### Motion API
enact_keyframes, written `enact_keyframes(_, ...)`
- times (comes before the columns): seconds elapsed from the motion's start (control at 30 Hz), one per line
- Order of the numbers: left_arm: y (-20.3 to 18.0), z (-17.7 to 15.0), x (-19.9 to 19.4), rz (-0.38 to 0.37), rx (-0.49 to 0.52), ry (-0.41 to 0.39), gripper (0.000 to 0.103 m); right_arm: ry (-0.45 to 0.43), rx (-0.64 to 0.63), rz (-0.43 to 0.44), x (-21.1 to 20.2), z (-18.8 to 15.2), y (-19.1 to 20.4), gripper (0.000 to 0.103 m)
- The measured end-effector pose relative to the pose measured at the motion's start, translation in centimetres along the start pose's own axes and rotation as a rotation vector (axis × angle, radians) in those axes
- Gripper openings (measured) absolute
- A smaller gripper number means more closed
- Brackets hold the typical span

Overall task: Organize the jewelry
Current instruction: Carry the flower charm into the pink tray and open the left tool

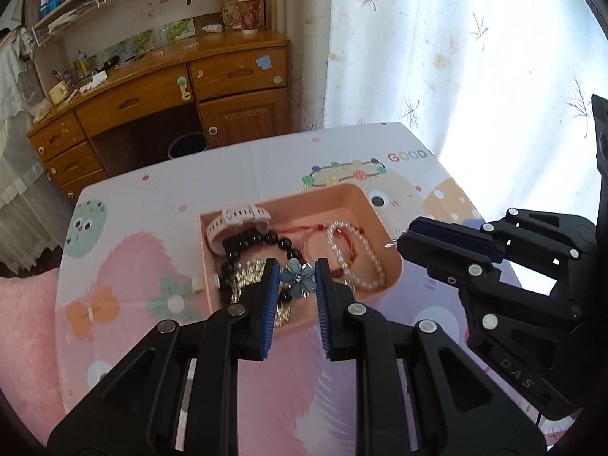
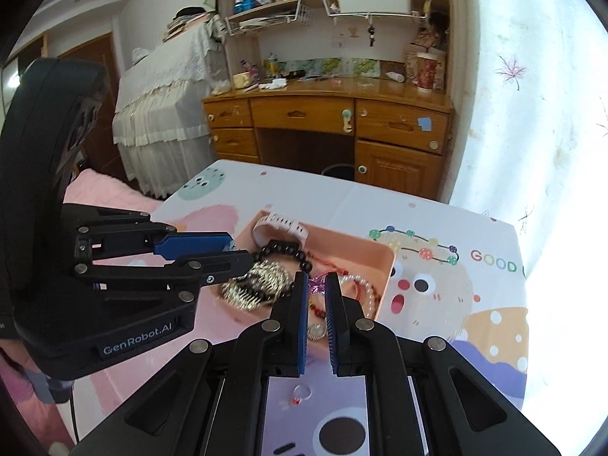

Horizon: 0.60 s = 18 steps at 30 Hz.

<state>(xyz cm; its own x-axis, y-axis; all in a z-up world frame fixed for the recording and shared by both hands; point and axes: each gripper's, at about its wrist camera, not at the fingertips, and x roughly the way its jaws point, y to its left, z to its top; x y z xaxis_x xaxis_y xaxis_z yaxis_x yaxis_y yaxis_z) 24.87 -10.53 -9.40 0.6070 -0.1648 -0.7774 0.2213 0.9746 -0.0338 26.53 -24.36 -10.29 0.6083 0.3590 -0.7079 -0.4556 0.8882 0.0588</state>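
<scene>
Left gripper (image 1: 297, 277) jaws clamped on a blue flower clip (image 1: 298, 278) above the pink tray (image 1: 380, 209), right gripper (image 2: 316, 288) jaws narrowly parted pinching a purple trinket (image 2: 315, 285), small ring (image 2: 302, 393) on the desk (image 2: 437, 220) seen only from the right wrist.

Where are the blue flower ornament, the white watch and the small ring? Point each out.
blue flower ornament (image 1: 299, 278), left wrist view, flower centre.
white watch (image 1: 235, 220), left wrist view, strap.
small ring (image 2: 302, 393), right wrist view, band.

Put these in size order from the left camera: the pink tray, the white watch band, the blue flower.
1. Pink plastic tray, plainly the largest.
2. White perforated watch band.
3. Blue petalled flower charm, smallest, though it sits nearest the camera, held between the left gripper's jaws.
</scene>
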Motion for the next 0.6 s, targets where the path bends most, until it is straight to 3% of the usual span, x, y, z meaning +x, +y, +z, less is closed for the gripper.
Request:
enact_keyframes(0.17,0.8,1.3,1.1,-0.026,-0.025,-0.015,0.016,0.0,0.038,-0.038,1.2,1.3,-0.7,0.009)
enact_keyframes(0.23,1.2,1.6,1.7,-0.037,-0.044,0.003,0.019,0.021,0.073,-0.044,1.7,1.5,-1.3,0.019)
enact_keyframes(0.3,1.6,1.6,2.1,-0.043,-0.067,0.015,0.029,0.039,0.099,-0.038,2.0,1.3,-1.8,0.028)
enact_keyframes(0.33,1.8,1.6,2.2,-0.049,-0.075,0.019,0.041,0.037,0.101,-0.043,2.1,1.1,-2.0,0.028)
enact_keyframes(0.4,2.2,1.3,2.0,-0.047,-0.08,0.016,0.052,0.034,0.096,-0.065,1.9,1.1,-2.2,0.028)
enact_keyframes(0.6,3.2,0.0,1.5,-0.032,-0.097,0.037,0.052,0.061,0.113,-0.096,1.4,-0.1,-2.6,0.033)
